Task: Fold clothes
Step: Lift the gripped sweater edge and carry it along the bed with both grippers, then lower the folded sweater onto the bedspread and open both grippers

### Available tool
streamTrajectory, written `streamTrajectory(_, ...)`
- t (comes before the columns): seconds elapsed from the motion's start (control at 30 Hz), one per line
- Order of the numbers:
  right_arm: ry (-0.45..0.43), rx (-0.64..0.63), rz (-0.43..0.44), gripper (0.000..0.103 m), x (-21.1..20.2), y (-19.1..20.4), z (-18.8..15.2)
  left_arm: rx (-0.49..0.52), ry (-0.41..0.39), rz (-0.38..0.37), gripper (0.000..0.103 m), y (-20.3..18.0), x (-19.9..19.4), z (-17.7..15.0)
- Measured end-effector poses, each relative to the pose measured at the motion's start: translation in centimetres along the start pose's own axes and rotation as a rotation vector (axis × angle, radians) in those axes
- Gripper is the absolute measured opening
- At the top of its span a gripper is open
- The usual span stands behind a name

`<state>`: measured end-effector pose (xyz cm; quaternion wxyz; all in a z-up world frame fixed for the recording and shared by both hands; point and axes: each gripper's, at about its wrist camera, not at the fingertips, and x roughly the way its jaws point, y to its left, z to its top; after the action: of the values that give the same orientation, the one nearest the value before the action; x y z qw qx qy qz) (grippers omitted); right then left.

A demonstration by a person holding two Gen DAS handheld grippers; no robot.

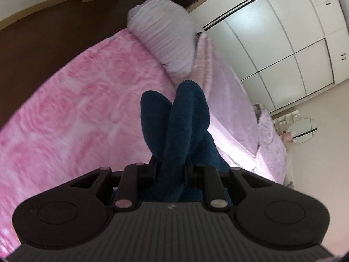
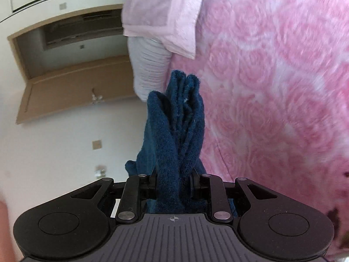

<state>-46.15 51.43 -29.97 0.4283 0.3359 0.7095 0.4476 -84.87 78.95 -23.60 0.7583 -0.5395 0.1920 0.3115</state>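
Left black two-finger gripper (image 1: 169,170): jaws pressed together on a dark blue terry-cloth garment (image 1: 181,118), bunched into 2 thick rolls standing out ahead of the fingers. Garment held clear above a pink rose-patterned plush blanket (image 1: 76,100) covering the bed. Beyond the garment, a pale lilac ribbed pillow (image 1: 163,37) lying on the blanket near its far edge, beside a lighter pink quilted cover (image 1: 229,100) along the right side. White sliding wardrobe doors (image 1: 272,50) behind the bed; round mirror (image 1: 302,131) at the far right.

Right black two-finger gripper (image 2: 173,185): jaws likewise clamped on the same dark blue terry-cloth garment (image 2: 181,126), several folded layers rising in a narrow stack between the fingers, a loose fold hanging to the left. Pink rose-patterned blanket (image 2: 272,87) filling the right half of the view, apart from the cloth. Lilac ribbed pillow (image 2: 150,69) just behind the top of the garment, lighter pink quilted cover (image 2: 165,11) above it. Brown wooden framed opening (image 2: 72,65) in the white wall at left. Strong motion blur over the blanket in both views.
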Motion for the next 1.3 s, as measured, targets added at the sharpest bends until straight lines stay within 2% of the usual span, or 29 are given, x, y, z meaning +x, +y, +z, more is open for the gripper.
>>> streamTrajectory(0.27,0.001,-0.02,-0.083,0.023,7.9,-0.8,1.9,-0.049,0.023,0.011,0.017,6.2,4.3,4.5)
streamTrajectory(0.53,0.034,-0.065,-0.18,0.023,15.1,-2.2,5.4,-0.068,0.043,0.07,0.017,11.1,8.6,6.7)
streamTrajectory(0.6,0.019,-0.11,-0.233,0.029,16.7,-2.6,6.3,-0.07,0.057,0.13,0.02,12.5,10.0,7.0)
streamTrajectory(0.67,-0.027,-0.208,-0.33,0.051,16.8,-1.7,5.9,-0.066,0.057,0.201,0.022,13.6,10.5,7.3)
streamTrajectory(0.7,-0.05,-0.257,-0.377,0.055,16.9,-1.3,5.8,-0.063,0.054,0.236,0.023,14.1,10.6,7.5)
streamTrajectory(0.77,-0.097,-0.356,-0.473,0.055,17.0,-0.4,5.5,-0.043,0.015,0.288,0.023,14.3,9.5,7.6)
streamTrajectory(0.83,-0.143,-0.462,-0.567,0.055,17.0,0.6,5.0,0.021,-0.028,0.356,0.023,13.3,7.8,7.4)
streamTrajectory(0.87,-0.16,-0.561,-0.607,0.055,16.6,1.8,3.7,0.069,-0.036,0.374,0.022,12.4,6.9,7.0)
streamTrajectory(0.93,-0.17,-0.732,-0.678,0.055,16.3,3.8,1.0,0.169,-0.035,0.392,0.015,10.3,5.6,6.0)
streamTrajectory(1.07,-0.079,-0.882,-0.719,0.053,17.5,3.8,-3.6,0.399,0.078,0.315,0.005,4.9,5.3,1.9)
streamTrajectory(1.1,-0.055,-0.919,-0.729,0.05,17.8,3.8,-4.8,0.446,0.105,0.302,0.004,3.9,5.7,0.7)
streamTrajectory(1.13,-0.032,-0.956,-0.738,0.04,18.1,3.8,-6.0,0.486,0.127,0.293,0.004,3.1,6.1,-0.3)
streamTrajectory(1.17,-0.009,-0.994,-0.748,0.034,18.4,3.7,-7.1,0.514,0.145,0.286,0.004,2.5,6.5,-1.3)
streamTrajectory(1.23,0.035,-1.064,-0.765,0.031,18.9,3.6,-9.4,0.54,0.18,0.29,0.003,2.1,8.0,-2.6)
streamTrajectory(1.3,0.045,-1.087,-0.776,0.031,19.4,2.5,-10.0,0.585,0.204,0.315,0.003,2.2,9.7,-3.4)
